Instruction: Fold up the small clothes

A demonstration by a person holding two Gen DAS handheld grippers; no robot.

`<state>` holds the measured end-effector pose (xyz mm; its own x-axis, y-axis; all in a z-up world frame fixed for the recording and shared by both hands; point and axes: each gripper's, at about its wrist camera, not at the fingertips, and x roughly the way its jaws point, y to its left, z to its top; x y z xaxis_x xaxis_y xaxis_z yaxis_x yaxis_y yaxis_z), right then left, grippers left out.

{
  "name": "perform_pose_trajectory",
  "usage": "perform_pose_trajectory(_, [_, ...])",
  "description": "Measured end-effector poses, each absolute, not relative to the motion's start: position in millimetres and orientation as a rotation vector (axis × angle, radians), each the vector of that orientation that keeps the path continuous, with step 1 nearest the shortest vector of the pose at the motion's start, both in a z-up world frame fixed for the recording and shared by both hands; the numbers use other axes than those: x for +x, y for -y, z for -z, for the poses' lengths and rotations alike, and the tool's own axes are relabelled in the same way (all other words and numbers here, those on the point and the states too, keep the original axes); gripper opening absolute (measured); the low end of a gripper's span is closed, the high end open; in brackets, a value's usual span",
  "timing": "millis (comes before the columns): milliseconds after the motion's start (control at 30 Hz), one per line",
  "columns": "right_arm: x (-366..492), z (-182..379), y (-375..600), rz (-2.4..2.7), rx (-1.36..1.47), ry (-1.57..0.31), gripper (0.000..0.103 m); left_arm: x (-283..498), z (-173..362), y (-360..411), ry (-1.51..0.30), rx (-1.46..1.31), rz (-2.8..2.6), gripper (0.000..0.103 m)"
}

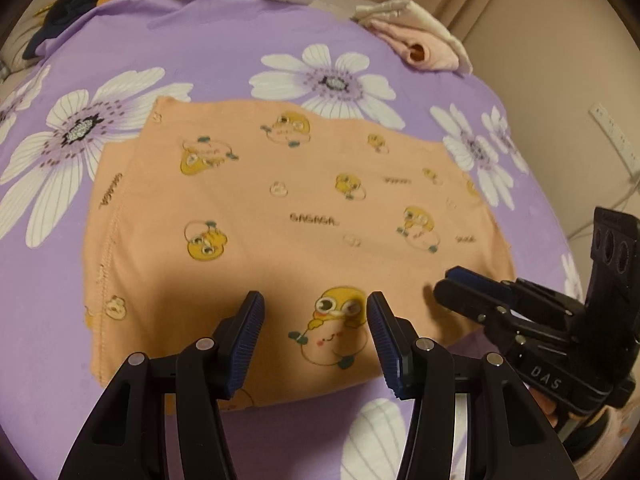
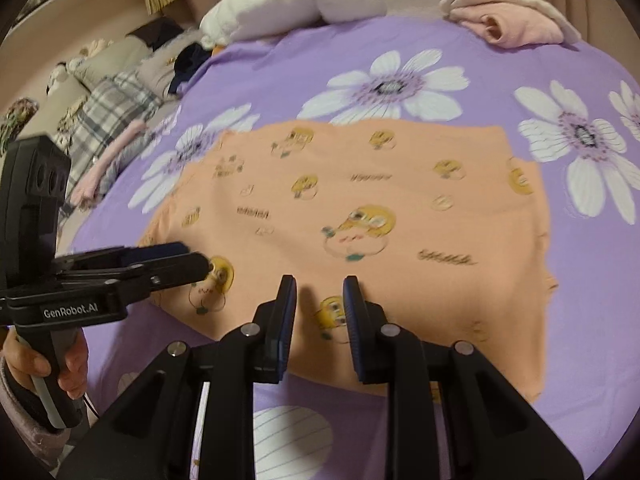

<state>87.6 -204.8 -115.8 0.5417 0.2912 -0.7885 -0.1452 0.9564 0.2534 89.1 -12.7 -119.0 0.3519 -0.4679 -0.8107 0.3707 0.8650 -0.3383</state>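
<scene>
Orange garment (image 1: 288, 216) lies flat and spread on the purple flowered bedsheet (image 1: 224, 48), filling the middle of both wrist views, already squared into a rough rectangle. It looks laid out like this so an edge can be lifted and folded over.

Left gripper (image 1: 316, 336) hovers at bottom centre of its own view, over the garment's near edge. Jaws stand about half open, cartoon print visible in the gap, nothing held.

Right gripper (image 2: 320, 320) sits bottom centre of its view, also at the near edge. Jaws are narrower but apart, cloth showing between them, no grip.

Both sit side by side along the same edge, probably so the two can pinch and carry it together.

Folded pink clothes (image 1: 416, 46) rest at upper right, well apart: likely the finished pile. Hand (image 2: 60, 364) on the left handle shows at lower left.
</scene>
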Motion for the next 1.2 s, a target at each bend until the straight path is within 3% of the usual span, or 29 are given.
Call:
perform_pose_trajectory(533, [61,133,195,-0.248,0.113,-1.033,0.026,51,130,-10,-1.127,-0.128,0.571,0.052])
perform_pose_trajectory(800, [45,124,191,-0.264,0.106,-1.030,0.035,23,128,-64,-1.165,-0.339,0.543,0.052])
perform_pose_trajectory(1200, [42,102,176,-0.315,0.104,-0.971,0.039,23,135,-129,-1.138,-0.703,0.498,0.057])
